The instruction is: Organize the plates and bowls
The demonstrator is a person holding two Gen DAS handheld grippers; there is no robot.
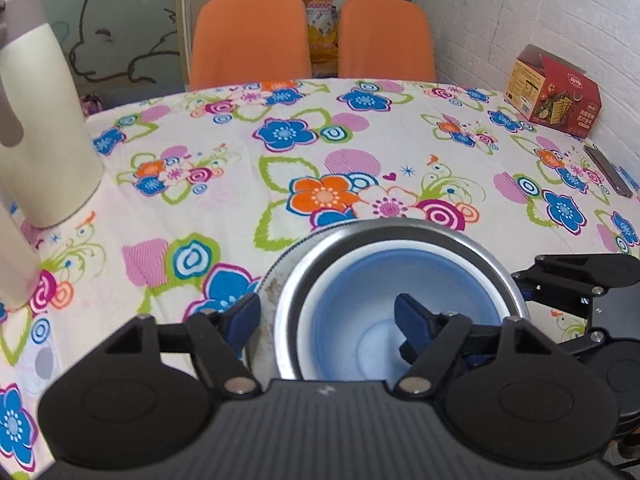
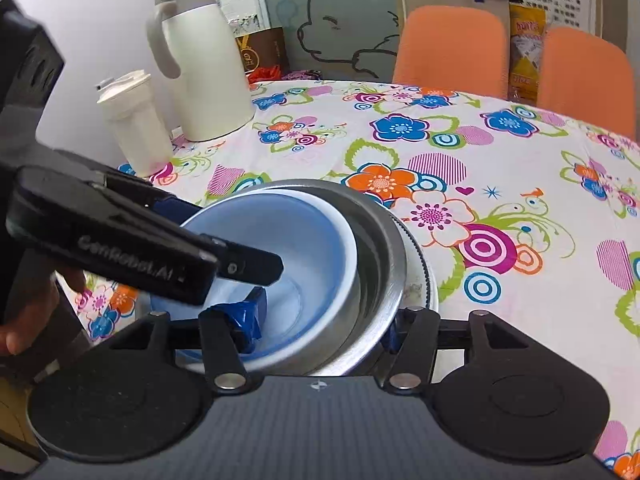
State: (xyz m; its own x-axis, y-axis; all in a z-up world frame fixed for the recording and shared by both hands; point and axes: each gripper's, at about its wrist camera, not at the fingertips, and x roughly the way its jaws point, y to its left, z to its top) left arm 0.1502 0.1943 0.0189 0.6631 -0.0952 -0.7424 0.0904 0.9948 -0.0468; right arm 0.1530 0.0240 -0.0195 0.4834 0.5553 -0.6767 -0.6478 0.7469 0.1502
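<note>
A blue bowl [image 1: 384, 292] sits nested in a steel bowl [image 1: 472, 256], which rests on a white plate [image 1: 272, 288] on the flowered tablecloth. My left gripper [image 1: 328, 316] is open and straddles the near left rims, one finger outside, one inside the blue bowl. In the right wrist view the blue bowl [image 2: 288, 248] lies in the steel bowl [image 2: 380, 264] on the plate [image 2: 424, 280]. My right gripper [image 2: 320, 328] is open astride the near rims. The left gripper's finger [image 2: 252, 268] reaches into the blue bowl from the left.
A white thermos jug [image 2: 200, 68] and a white cup [image 2: 132, 124] stand at the table's left. A red snack box [image 1: 554, 92] and a dark flat bar [image 1: 608, 170] lie at the right by the wall. Two orange chairs [image 1: 248, 40] stand behind the table.
</note>
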